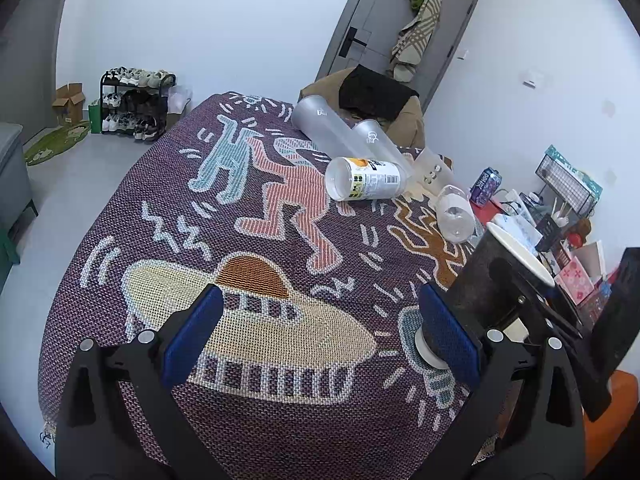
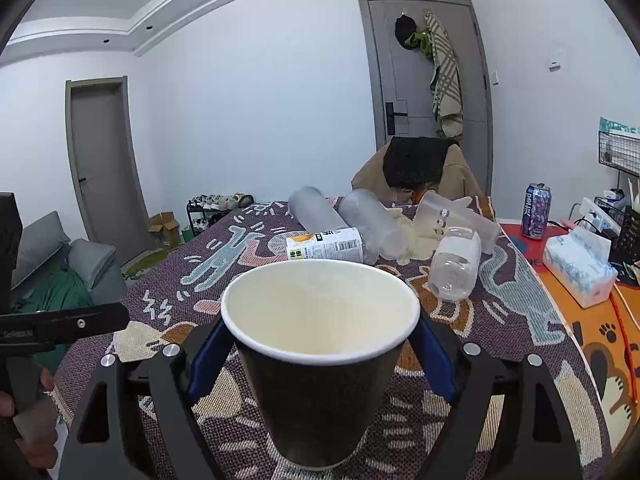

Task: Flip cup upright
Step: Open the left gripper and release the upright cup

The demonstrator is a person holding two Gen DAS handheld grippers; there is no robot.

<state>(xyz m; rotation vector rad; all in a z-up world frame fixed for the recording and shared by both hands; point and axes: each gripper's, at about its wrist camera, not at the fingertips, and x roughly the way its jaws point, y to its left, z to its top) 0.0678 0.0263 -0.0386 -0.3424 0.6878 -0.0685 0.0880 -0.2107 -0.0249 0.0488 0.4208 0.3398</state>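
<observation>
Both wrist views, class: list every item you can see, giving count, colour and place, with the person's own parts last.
Paper cup: one, black with white inside, mouth up, between the right gripper's fingers.
Plastic containers: five, clear or frosted, lying at the table's far side.
Woven cloth: one, purple with figures, covering the table.
Drink can: one, blue, far right.
Tissue pack: one, white, right edge.
Shoe rack: one, black, by the wall.
Left gripper: open, empty.
Right gripper: closed on the cup.
</observation>
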